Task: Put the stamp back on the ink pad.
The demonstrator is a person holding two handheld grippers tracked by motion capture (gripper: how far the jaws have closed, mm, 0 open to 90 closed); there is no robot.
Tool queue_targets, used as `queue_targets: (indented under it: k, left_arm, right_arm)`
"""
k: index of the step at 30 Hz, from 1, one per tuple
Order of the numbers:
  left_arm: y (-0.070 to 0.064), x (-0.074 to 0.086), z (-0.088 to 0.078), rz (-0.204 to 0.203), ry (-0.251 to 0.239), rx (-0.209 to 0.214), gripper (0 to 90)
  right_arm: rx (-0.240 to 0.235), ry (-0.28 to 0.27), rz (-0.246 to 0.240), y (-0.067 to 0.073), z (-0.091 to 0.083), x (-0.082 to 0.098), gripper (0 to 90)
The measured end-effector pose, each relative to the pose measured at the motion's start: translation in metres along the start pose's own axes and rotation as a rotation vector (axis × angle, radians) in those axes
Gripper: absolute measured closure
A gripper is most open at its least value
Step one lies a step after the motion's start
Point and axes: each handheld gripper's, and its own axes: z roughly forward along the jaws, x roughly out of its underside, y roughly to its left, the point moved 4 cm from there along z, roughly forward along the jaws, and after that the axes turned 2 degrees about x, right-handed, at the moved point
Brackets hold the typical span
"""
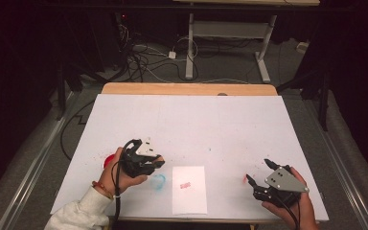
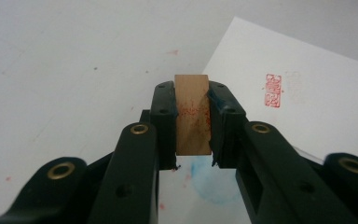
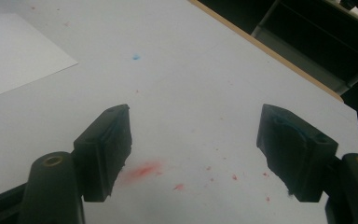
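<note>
Firmly clamped in the left hand-held gripper (image 2: 192, 122): wooden stamp (image 2: 192, 114), above the counter (image 1: 196, 120) at nine o'clock of the paper (image 1: 189, 189). Light, stiff, best pinched mid-block, away from inked face. Right hand-held gripper (image 3: 193, 154) gaping, empty.

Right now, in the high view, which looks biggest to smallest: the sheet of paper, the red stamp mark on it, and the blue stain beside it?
1. Sheet of paper, clearly largest.
2. Blue stain.
3. Red stamp mark, a little smaller than the stain.
</note>
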Motion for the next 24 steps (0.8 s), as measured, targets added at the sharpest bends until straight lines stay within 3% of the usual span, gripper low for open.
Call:
queue_targets:
  k: [7,13,18,24]
  left_arm:
    - [0.019,0.025,-0.02,-0.061,0.007,-0.039,73.0]
    - [0.037,0.055,-0.034,-0.142,0.02,-0.073,72.8]
    - [0.051,0.078,-0.036,-0.209,0.045,-0.087,72.5]
    - [0.062,0.095,-0.035,-0.248,0.089,-0.106,72.4]
  right_arm:
    - [-0.002,0.0,-0.002,0.0,0.0,0.0,26.3]
    - [-0.002,0.004,-0.008,0.001,0.0,0.0,26.3]
    - [-0.003,0.009,-0.014,0.001,0.001,0.0,26.3]
    - [-0.008,0.014,-0.017,0.002,0.002,0.0,26.3]
